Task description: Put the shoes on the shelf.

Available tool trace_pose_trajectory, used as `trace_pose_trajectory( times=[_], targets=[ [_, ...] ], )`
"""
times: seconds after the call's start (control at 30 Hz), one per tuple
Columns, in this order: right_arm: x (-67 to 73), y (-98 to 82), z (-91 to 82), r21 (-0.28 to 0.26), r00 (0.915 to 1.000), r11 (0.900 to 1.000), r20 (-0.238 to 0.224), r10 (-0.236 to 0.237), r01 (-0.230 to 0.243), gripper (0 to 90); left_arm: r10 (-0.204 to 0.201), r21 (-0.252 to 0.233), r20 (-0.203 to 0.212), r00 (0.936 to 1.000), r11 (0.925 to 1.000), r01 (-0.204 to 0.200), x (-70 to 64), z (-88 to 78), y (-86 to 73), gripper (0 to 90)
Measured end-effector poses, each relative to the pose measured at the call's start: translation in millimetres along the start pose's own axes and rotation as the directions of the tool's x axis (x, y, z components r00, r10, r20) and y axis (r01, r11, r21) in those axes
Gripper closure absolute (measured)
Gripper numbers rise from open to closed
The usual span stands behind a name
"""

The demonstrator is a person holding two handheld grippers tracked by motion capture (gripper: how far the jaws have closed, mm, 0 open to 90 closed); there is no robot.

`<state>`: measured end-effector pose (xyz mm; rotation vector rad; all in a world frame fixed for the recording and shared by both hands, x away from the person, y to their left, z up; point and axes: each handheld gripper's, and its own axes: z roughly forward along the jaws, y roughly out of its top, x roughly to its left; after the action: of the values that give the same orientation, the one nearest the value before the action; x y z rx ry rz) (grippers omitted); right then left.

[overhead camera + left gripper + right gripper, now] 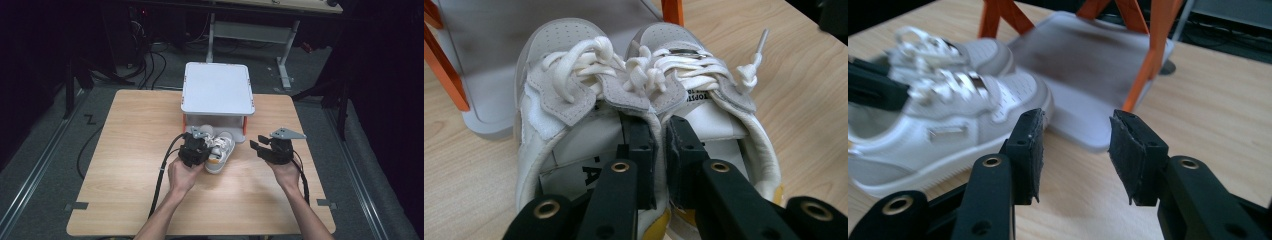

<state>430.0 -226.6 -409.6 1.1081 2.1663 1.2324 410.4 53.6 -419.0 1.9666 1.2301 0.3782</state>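
Pair of white sneakers (pixel 218 152) at centre frame on the wooden table (pixel 125 150), toes under the grey two-tier rack (pixel 217 89), left gripper (pixel 659 150) clamped on their adjoining inner collars (one jaw inside each shoe), right gripper (pixel 1075 150) at centre right, jaws parted, holding nothing.

Claw (pixel 659 145) pinches both sneakers' (pixel 644 100) inner collars — clamped together.

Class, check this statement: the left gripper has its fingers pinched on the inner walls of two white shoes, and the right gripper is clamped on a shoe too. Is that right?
Not quite. In the right gripper view, the right gripper is open with nothing between its fingers; the left gripper does pinch the two white shoes.
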Motion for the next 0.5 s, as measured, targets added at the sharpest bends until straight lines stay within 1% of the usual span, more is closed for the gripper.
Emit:
trace_pose_trajectory(
  times=[0.13,0.2,0.23,0.27,0.3,0.37,0.5],
  targets=[
    [1.9,18.0,-2.3,-0.022,0.9999,1.0,-0.003,-0.011,0.011,55.4,-0.005,-0.015,0.006,1.0,0.9999,0.005,1.4,3.4,4.9,82.6],
    [3.0,26.7,-3.9,-0.036,0.9999,0.999,-0.012,-0.012,0.011,54.6,-0.024,-0.025,0.013,0.9996,0.9994,0.024,3.7,5.0,5.9,82.5],
    [4.2,32.0,-4.8,-0.05,0.9997,0.999,-0.011,-0.02,0.02,54.5,-0.028,-0.024,0.014,0.9995,0.9993,0.029,5.2,5.6,6.2,82.6],
    [5.6,36.9,-5.5,-0.05,0.9995,0.998,-0.008,-0.03,0.03,54.7,-0.03,-0.025,0.011,0.9995,0.9992,0.03,6.3,6.7,6.2,82.6],
    [7.3,41.7,-6.1,-0.057,0.999,0.997,-0.003,-0.044,0.044,56.0,-0.03,-0.026,0.005,0.9995,0.9992,0.03,7.0,7.9,6.3,82.6],
    [9.4,49.8,-6.5,-0.067,0.9983,0.996,-0.008,-0.057,0.057,58.4,-0.028,-0.025,-0.006,0.9996,0.9993,0.027,8.4,10.0,6.6,82.5],
    [9.8,65.7,-2.3,-0.075,0.998,0.996,-0.023,-0.059,0.057,65.2,-0.029,-0.024,-0.036,0.9989,0.9993,0.028,12.2,16.2,9.2,82.5]
  ],
)
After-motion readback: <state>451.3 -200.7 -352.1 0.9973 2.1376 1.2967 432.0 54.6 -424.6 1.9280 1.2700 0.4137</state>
